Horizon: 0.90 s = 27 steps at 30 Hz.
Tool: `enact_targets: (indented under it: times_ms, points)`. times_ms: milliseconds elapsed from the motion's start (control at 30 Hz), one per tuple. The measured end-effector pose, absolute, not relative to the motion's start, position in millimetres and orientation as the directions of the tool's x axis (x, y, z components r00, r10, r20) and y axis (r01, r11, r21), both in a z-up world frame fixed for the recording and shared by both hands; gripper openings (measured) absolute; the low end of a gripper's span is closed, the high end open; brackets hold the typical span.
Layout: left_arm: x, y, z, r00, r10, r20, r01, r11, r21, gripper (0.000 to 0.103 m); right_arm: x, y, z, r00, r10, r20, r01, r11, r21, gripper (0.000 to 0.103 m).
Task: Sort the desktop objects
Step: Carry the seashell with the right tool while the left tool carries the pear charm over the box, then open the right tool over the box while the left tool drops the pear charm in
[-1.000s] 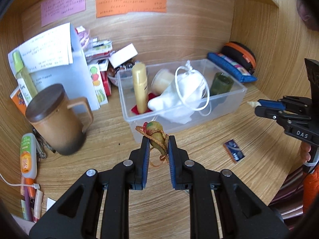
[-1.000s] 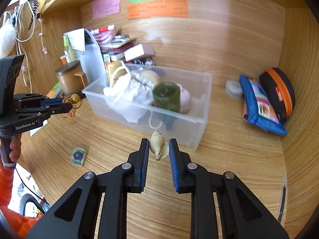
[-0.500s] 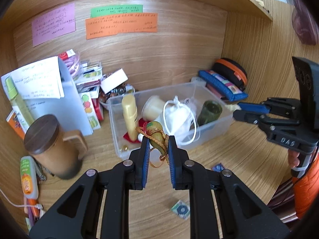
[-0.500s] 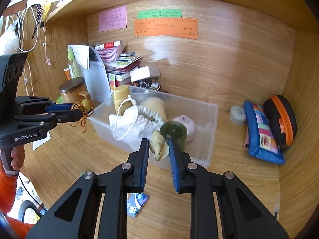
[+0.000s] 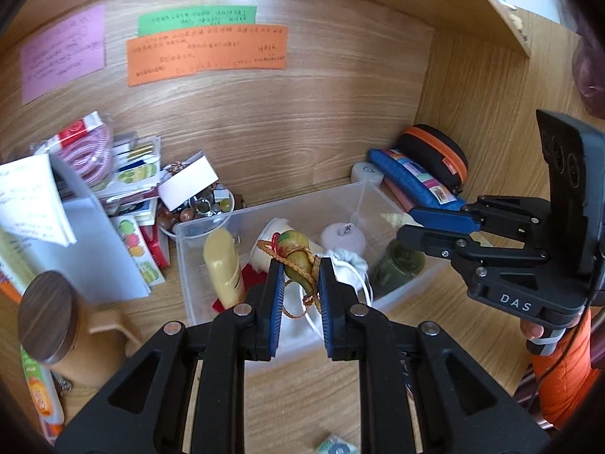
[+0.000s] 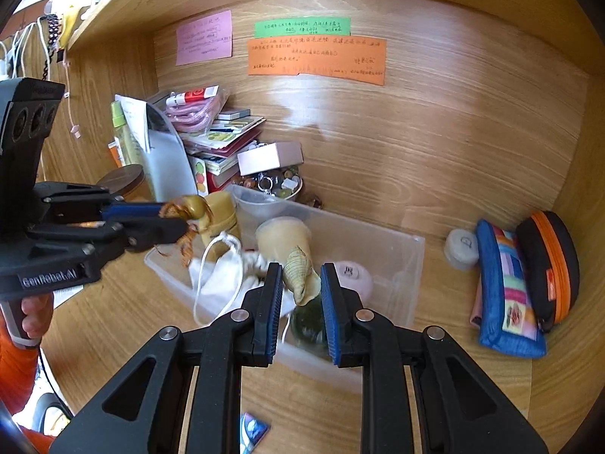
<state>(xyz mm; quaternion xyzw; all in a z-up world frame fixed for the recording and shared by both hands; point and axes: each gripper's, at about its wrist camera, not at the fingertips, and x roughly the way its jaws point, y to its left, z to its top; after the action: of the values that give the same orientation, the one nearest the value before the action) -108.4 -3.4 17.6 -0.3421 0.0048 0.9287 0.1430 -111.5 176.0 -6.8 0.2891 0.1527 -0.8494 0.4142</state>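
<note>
My left gripper (image 5: 300, 265) is shut on a small green-yellow gourd charm (image 5: 297, 255) with an orange cord, held above the left part of the clear plastic bin (image 5: 401, 295). It also shows in the right wrist view (image 6: 181, 213). My right gripper (image 6: 301, 268) is shut on a ribbed beige seashell (image 6: 300, 274), held above the bin (image 6: 410, 265) near its front. The bin holds a yellow bottle (image 5: 223, 265), a white drawstring pouch (image 6: 223, 276), a dark green jar (image 5: 397, 266) and a pale round case (image 6: 353, 276).
A lidded brown mug (image 5: 49, 321) and a stack of papers and boxes (image 5: 124, 189) stand left of the bin. A blue pouch (image 6: 506, 291) and an orange-trimmed black case (image 6: 548, 261) lie to the right. Small packets (image 6: 253, 429) lie on the desk in front.
Both grippers have risen and moved forward over the bin, each holding its object. The gourd now hangs over the bin's left part, the shell over its front.
</note>
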Motion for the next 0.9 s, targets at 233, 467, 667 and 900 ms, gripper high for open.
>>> enact_targets:
  times_ms: [233, 467, 667, 900]
  points:
    - [-146.7, 3.3, 10.4, -0.693, 0.269, -0.669, -0.282, -0.955, -0.092, 0.017, -140.3, 156.1, -9.4, -0.463, -0.612, -0.641, 0.797, -0.604, 0.000, 0.018]
    - [-173.1, 11.3, -6.2, -0.649, 0.274, -0.710, -0.303, -0.949, -0.089, 0.017, -167.2, 137.7, -22.0, -0.439, -0.584, -0.682, 0.805, -0.594, -0.010, 0.018]
    - [-189.8, 17.0, -19.0, -0.614, 0.276, -0.739, -0.317, -0.944, -0.090, 0.017, -189.5, 126.8, -38.0, -0.436, -0.526, -0.731, 0.800, -0.598, -0.046, 0.018]
    - [-195.4, 15.7, -30.2, -0.590, 0.281, -0.757, -0.317, -0.943, -0.103, 0.017, -197.2, 118.9, -53.1, -0.414, -0.492, -0.766, 0.816, -0.574, -0.072, 0.018]
